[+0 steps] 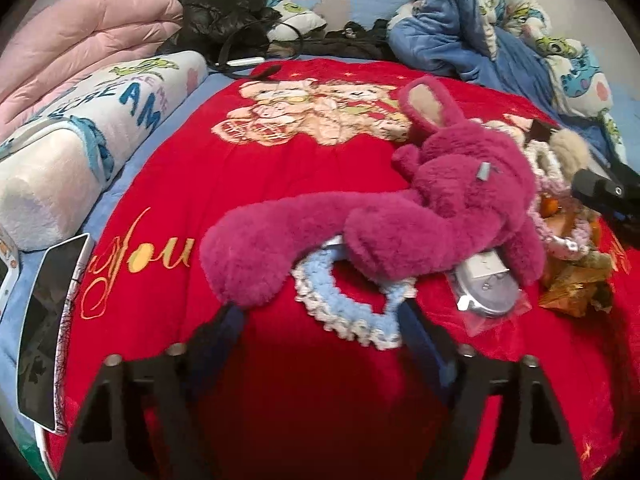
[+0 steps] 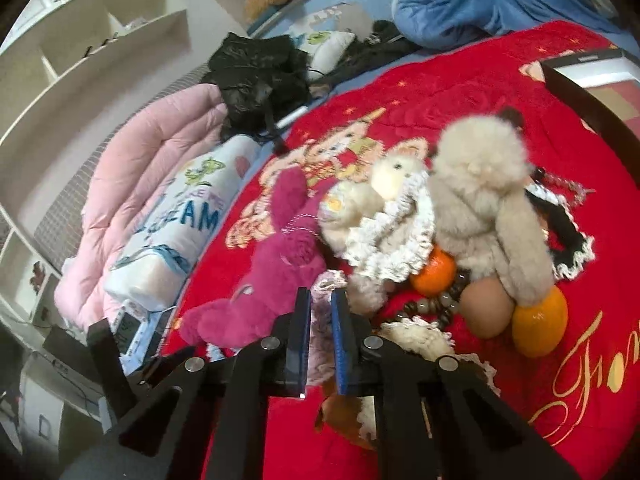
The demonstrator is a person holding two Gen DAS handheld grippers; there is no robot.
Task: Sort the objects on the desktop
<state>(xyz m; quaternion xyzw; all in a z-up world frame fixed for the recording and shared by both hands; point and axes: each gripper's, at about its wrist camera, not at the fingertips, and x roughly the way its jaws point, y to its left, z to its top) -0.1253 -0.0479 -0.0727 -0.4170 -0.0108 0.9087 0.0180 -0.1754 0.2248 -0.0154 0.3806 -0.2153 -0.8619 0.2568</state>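
From the left wrist camera, the left gripper (image 1: 320, 312) hangs over the red blanket (image 1: 200, 168) with its fingers spread wide and nothing between them; a pink plush toy (image 1: 440, 200) lies just past the tips; a blue yarn ring (image 1: 340, 300) sits partly under the toy, near the right finger; a phone (image 1: 52, 328) lies at the left edge.

From the right wrist camera, the right gripper (image 2: 320, 328) has its blue fingers close together, pinching a pale pink yarn ring (image 2: 322, 320); the pink plush toy (image 2: 272, 280) lies just to its left; a beige plush toy (image 2: 488, 208) leans over an egg (image 2: 486, 308) and an orange (image 2: 540, 324).
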